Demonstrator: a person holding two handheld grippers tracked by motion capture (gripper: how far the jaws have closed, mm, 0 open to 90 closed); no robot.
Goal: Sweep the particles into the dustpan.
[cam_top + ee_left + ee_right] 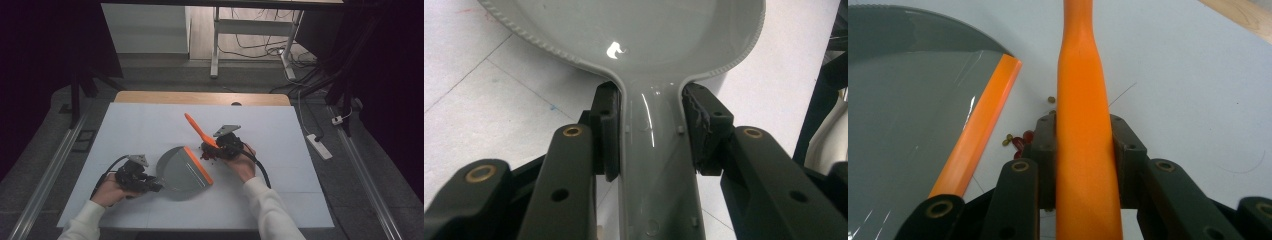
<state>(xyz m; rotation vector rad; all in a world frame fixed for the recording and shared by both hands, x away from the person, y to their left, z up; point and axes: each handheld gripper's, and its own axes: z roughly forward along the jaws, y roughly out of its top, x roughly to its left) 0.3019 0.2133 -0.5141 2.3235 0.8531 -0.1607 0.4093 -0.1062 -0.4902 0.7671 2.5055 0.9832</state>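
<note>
We hold the grey plastic dustpan (181, 172) flat on the white bench (150, 125) with the left tongs (150, 186) clamped on its handle, so its orange rubber lip (198, 165) faces the small red and yellowish bits (209, 156) lying just beside it. The pan's long axis runs from the handle at our left toward that lip. Our right tongs (212, 146) are clamped on the orange plastic brush handle (199, 130), which slants up and away, its working end low by the bits, ready to sweep them in.
</note>
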